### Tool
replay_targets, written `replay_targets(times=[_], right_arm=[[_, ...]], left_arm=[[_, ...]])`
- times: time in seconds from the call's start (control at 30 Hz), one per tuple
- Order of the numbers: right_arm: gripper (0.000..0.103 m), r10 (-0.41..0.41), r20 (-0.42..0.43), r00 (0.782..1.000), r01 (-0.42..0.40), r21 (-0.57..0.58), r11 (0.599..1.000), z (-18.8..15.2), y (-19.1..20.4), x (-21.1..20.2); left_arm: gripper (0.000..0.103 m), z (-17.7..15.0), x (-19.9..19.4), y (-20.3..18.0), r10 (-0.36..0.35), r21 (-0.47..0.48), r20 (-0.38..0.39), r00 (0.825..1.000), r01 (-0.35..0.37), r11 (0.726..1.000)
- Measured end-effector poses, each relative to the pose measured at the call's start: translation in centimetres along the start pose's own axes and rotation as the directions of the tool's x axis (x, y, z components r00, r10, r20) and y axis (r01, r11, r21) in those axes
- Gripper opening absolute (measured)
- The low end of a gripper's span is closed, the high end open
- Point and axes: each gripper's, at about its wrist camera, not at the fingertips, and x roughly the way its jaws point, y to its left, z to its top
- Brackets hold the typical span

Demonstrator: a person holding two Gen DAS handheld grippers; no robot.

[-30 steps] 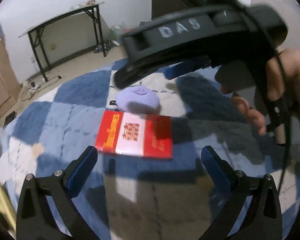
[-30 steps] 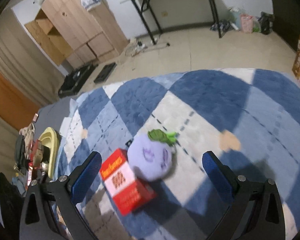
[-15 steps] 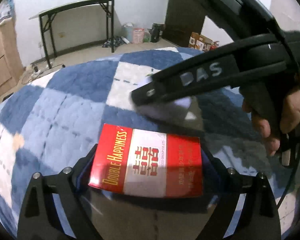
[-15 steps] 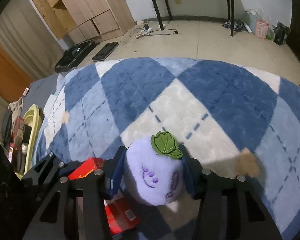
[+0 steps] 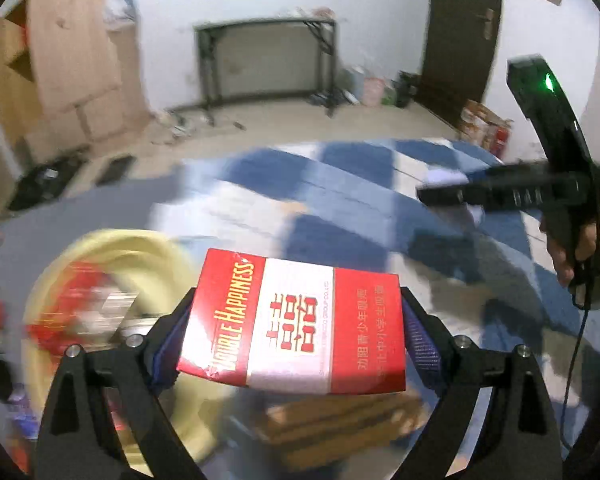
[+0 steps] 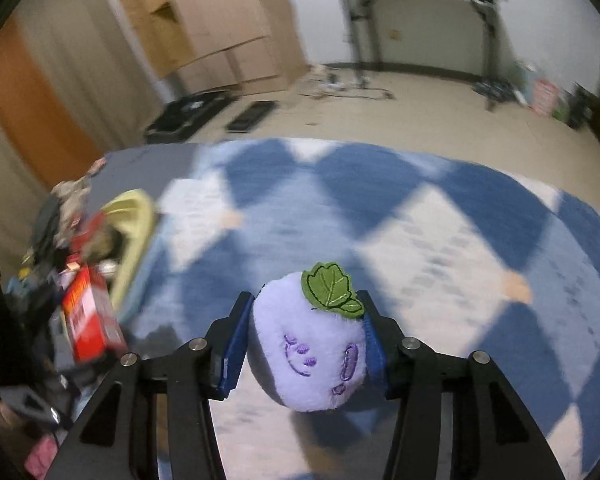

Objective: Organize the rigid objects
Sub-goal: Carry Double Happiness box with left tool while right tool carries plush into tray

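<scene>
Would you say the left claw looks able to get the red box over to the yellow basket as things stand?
Probably yes. The left claw is shut on the red box, lifted off the rug, and the yellow basket lies just below and left of it with nothing visible between them.

The red-and-white box (image 5: pixel 296 324) reads "DOUBLE HAPPINESS" along its red left band, with a red double-happiness character on the white middle stripe and small pale print on the red right band. It is held flat, printed face up, clamped by its two short ends in the left hand-held gripper (image 5: pixel 296 334), lifted clear of the blue-and-white checked rug (image 5: pixel 340 192). The lilac plush toy (image 6: pixel 310 344), round, with a stitched purple face and a green felt leaf on top, is squeezed in the right hand-held gripper (image 6: pixel 306 346) above the rug.
</scene>
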Motion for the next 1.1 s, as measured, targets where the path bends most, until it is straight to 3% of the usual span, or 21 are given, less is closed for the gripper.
replay_targets(times=[0.1, 0.23, 0.43, 0.57, 0.73, 0.87, 0.97, 1.1], right_arm=[[0.050, 0.069, 0.007, 0.998, -0.068, -0.081, 0.994, 0.5, 6.5, 0.7], [0.050, 0.150, -0.031, 0.988, -0.154, -0.165, 0.974, 0.7, 15.0, 3.4], [0.050, 0.181, -0.085, 0.980, -0.198, -0.295, 0.935, 0.3, 22.3, 9.0], [0.050, 0.184, -0.079, 0.980, -0.200, -0.334, 0.921, 0.2, 24.7, 12.8], [0.050, 0.184, -0.060, 0.981, -0.193, -0.375, 0.907, 0.6, 25.3, 16.5], [0.051, 0.193, -0.017, 0.981, -0.184, -0.392, 0.901, 0.8, 25.8, 17.8], [0.056, 0.193, -0.010, 0.981, -0.180, -0.409, 0.895, 0.5, 25.8, 18.2], [0.087, 0.200, 0.012, 0.980, -0.178, -0.407, 0.896, 0.1, 25.0, 16.1]], left_arm=[[0.092, -0.8, -3.2, 6.1, 0.077, -0.106, 0.026, 0.997, -0.074, 0.992], [0.092, -4.2, -4.4, 13.9, 0.156, -0.294, -0.003, 0.988, -0.150, 0.944], [0.092, -8.7, -1.4, 19.0, 0.162, -0.443, -0.066, 0.985, -0.174, 0.879], [0.092, -9.7, 1.0, 20.0, 0.150, -0.466, -0.080, 0.985, -0.170, 0.868], [0.092, -10.0, 2.7, 21.1, 0.105, -0.498, -0.029, 0.994, -0.106, 0.861], [0.093, -10.3, 3.2, 22.1, 0.100, -0.540, -0.004, 0.995, -0.086, 0.837], [0.099, -10.5, 3.4, 22.5, 0.097, -0.573, -0.008, 0.995, -0.084, 0.815], [0.103, -10.7, 2.3, 21.5, 0.109, -0.569, -0.004, 0.994, -0.092, 0.817]])
